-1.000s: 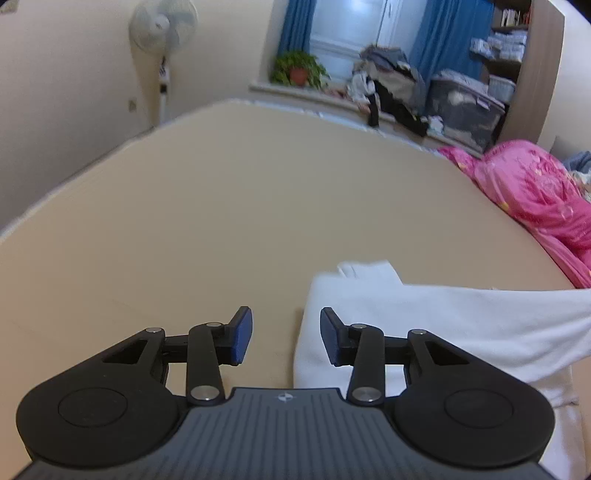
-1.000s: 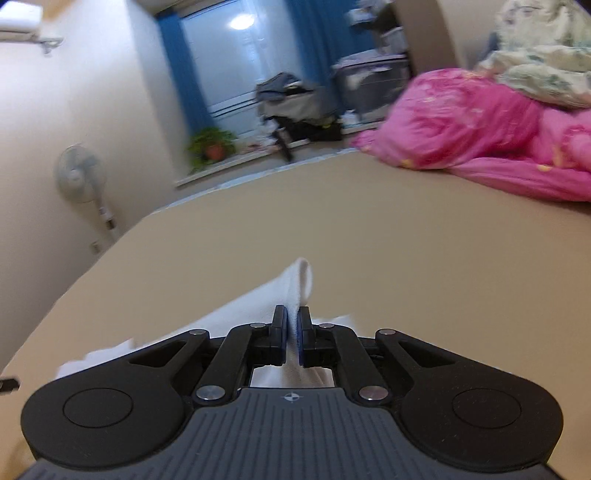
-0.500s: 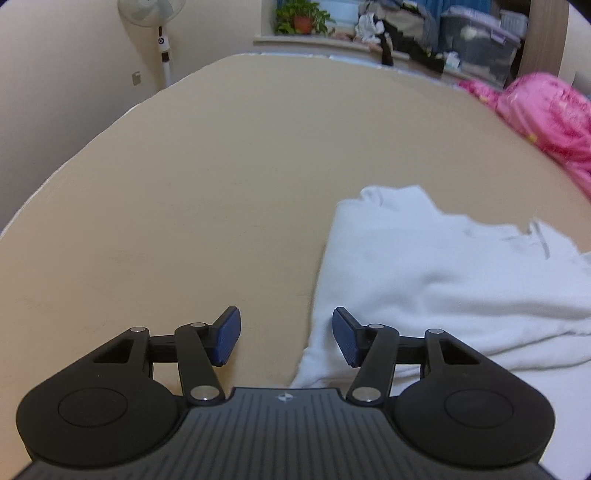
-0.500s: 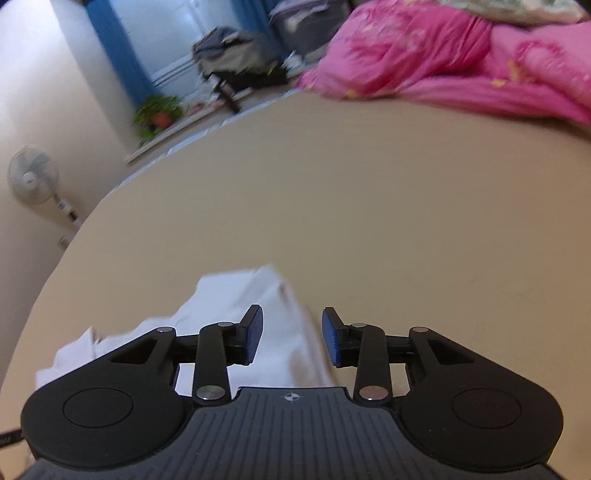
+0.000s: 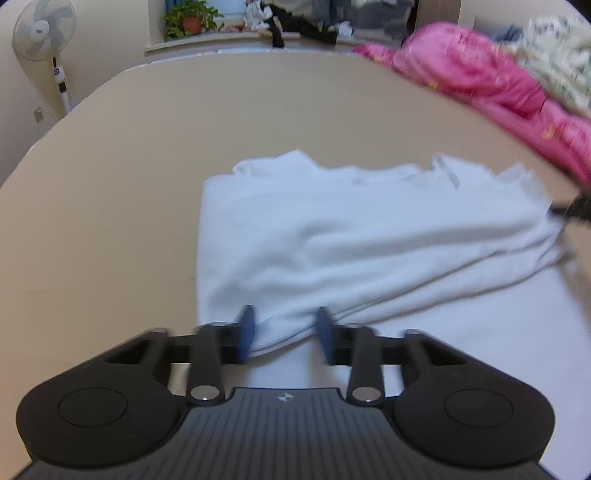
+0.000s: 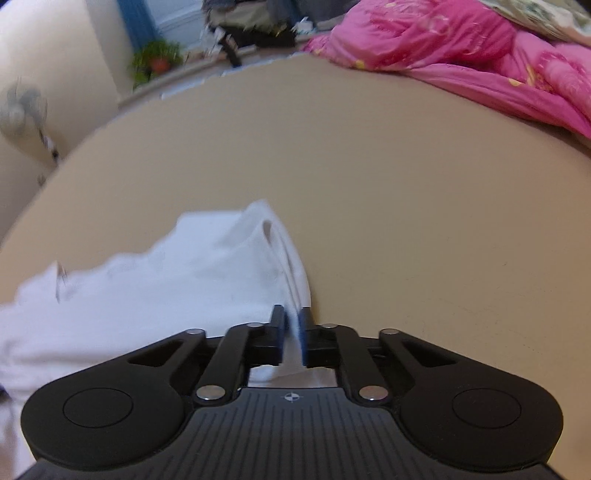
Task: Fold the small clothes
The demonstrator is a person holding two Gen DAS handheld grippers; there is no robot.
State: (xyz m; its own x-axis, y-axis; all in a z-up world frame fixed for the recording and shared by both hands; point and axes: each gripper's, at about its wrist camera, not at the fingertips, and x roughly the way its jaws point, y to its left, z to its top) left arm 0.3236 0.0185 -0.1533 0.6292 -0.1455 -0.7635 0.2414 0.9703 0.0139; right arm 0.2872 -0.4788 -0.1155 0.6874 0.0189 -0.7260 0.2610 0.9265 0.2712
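Two grippers are both on the white garment point(image 5: 332, 240) right now, which is lying folded over and kinda rumpled on the tan bed surface point(image 5: 110, 184). The left gripper point(image 5: 284, 328) is at the near edge on the left end of the cloth. Its fingers point(image 5: 245, 328) have just been closing but they're blurry and still stand apart here, with a bunched fold of the fabric sitting in the gap, and I honestly can't tell if the pads are pressing on it yet. The right gripper point(image 6: 291, 325) is at the other end, and its jaws have just closed too, pinched nearly together on the garment's right edge with a thin strip of white between the pads. A pink duvet point(image 5: 480, 74) is heaped along the far right side, well apart from the garment, and a standing fan point(image 5: 40, 29) is off in the left corner.
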